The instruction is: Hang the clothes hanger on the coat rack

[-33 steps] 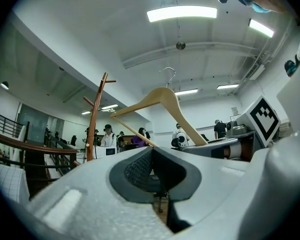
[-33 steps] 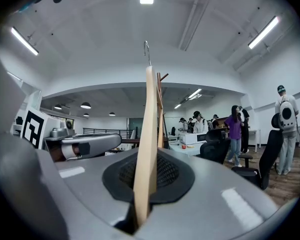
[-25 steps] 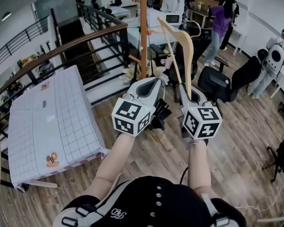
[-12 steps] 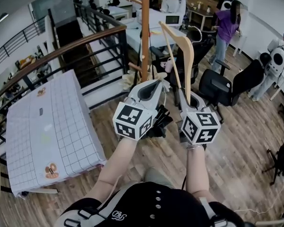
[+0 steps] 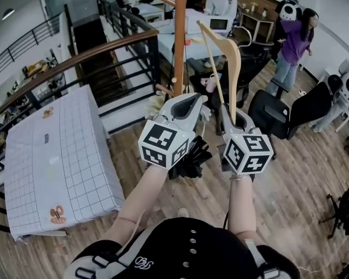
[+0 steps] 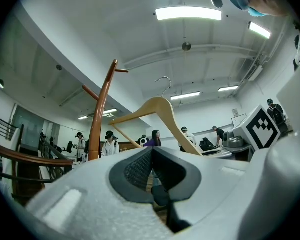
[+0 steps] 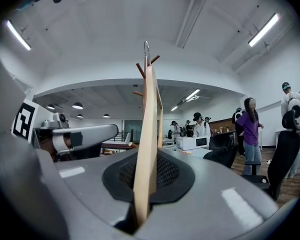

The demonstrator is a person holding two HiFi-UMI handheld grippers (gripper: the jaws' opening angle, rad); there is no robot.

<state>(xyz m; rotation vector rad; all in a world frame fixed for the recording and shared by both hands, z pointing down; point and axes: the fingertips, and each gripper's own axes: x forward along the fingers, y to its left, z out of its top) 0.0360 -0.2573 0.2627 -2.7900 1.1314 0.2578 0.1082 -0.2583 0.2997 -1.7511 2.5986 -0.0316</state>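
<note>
Closer to the wooden coat rack (image 5: 180, 45) than a second ago: both tools carried forward, pole larger and nearer ahead, gridded tabletop (image 5: 52, 156) slipping back at the left.

Right tool (image 5: 235, 120) clamped shut on the tip of one arm of the wooden clothes hanger (image 5: 236, 68). Holds it roughly level, so the hanger stands up and away from the jaws with its metal hook (image 6: 163, 81) topmost and free. Probably gripped this way so the hook can go over a peg without a regrip.

Left tool (image 5: 189, 102) closed on nothing, jaws together. Rides just beside the right one, apparently only keeping pace.

Hanger wholly in the air, above and ahead of the right tool. Sits just right of the rack's pole in the head view, not touching it. Hook apart from the upper pegs (image 6: 121, 70) in the left gripper view, none yet caught. Judging from this, calls for a further reach and a lift onto a peg.
</note>
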